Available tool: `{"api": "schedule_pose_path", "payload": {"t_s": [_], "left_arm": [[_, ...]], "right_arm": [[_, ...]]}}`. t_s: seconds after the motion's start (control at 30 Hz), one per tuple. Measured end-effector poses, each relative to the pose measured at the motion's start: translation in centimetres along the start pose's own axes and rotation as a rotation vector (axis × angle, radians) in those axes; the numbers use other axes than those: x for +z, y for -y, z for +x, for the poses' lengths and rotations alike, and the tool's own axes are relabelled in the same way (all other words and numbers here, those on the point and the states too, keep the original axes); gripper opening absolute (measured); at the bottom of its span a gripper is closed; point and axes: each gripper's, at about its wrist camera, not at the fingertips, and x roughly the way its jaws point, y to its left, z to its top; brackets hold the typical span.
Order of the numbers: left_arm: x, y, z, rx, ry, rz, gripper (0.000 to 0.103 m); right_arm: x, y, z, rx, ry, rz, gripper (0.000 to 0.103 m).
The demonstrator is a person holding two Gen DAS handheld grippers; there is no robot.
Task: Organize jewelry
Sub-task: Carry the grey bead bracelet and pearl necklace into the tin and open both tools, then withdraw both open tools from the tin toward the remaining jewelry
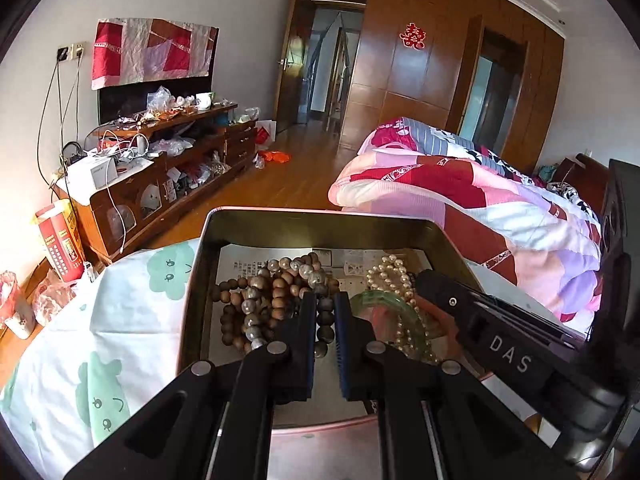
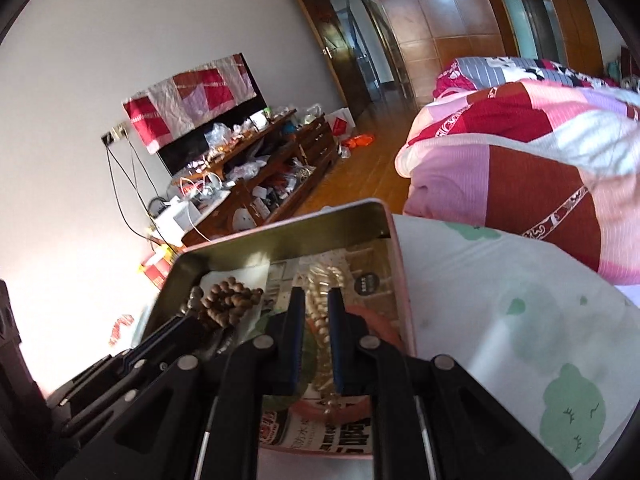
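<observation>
A white cloth with green cartoon shapes (image 1: 120, 320) covers the surface, and an open metal tin (image 1: 208, 240) sits on it near the far edge, beside the bed with its pink and red quilt (image 1: 460, 184). In the tin's left half lies a heap of brown wooden bead strands (image 1: 260, 300) mixed with grey beads. The left gripper (image 1: 325, 300) hangs over the middle of the tin, its jaws drawn nearly together with only a narrow slit between them, gripping nothing. Right of it lie a green bangle (image 1: 384, 304) and a pearl strand (image 1: 394, 276) on printed paper lining the tin's floor. The right gripper (image 2: 316, 300) hangs above the pearls in the tin's right half, its jaws brought as close as they go, nothing pinched
</observation>
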Motion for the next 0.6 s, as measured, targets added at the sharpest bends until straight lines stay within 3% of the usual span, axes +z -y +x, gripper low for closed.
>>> {"api": "schedule_pose_path", "payload": {"t_s": [0.13, 0.2, 0.23, 0.27, 0.3, 0.33, 0.37, 0.4, 0.47, 0.6], "left_arm": [[0.1, -0.9, 0.6, -0.001, -0.039, -0.052, 0.01], [-0.1, -1.1, 1.1, 0.001, -0.078, -0.078, 0.015], [-0.1, -0.9, 0.9, 0.007, -0.075, -0.071, 0.024], [-0.2, -0.5, 0.5, 0.003, -0.059, -0.064, 0.04], [-0.2, -0.3, 0.2, 0.0, -0.046, -0.059, 0.05], [-0.2, 0.0, -0.2, 0.005, -0.026, -0.052, 0.067], [-0.2, 0.2, -0.6, 0.019, 0.0, -0.044, 0.072], [-0.1, 0.4, -0.9, 0.027, 0.026, -0.035, 0.072], [0.0, 0.6, -1.4, 0.036, 0.057, -0.021, 0.072], [0.2, 0.2, -1.6, 0.066, 0.067, -0.027, 0.072]], "right_arm": [[0.1, 0.3, -0.4, 0.008, 0.016, 0.023, 0.015], [0.1, 1.0, -0.8, 0.016, 0.032, 0.068, 0.021], [0.1, 1.3, -1.1, 0.032, 0.039, 0.083, 0.022], [0.3, 1.2, -1.1, 0.032, 0.048, 0.087, 0.029], [0.3, 1.1, -1.4, 0.021, 0.063, 0.085, 0.043], [0.4, 1.0, -2.2, 0.02, 0.097, 0.08, 0.053], [0.4, 0.9, -2.6, 0.025, 0.126, 0.08, 0.068], [0.5, 0.8, -3.2, 0.017, 0.158, 0.079, 0.081], [0.6, 0.3, -4.1, -0.036, 0.215, 0.059, 0.089], [0.7, 0.4, -4.4, -0.098, 0.239, 0.058, 0.089]]}}
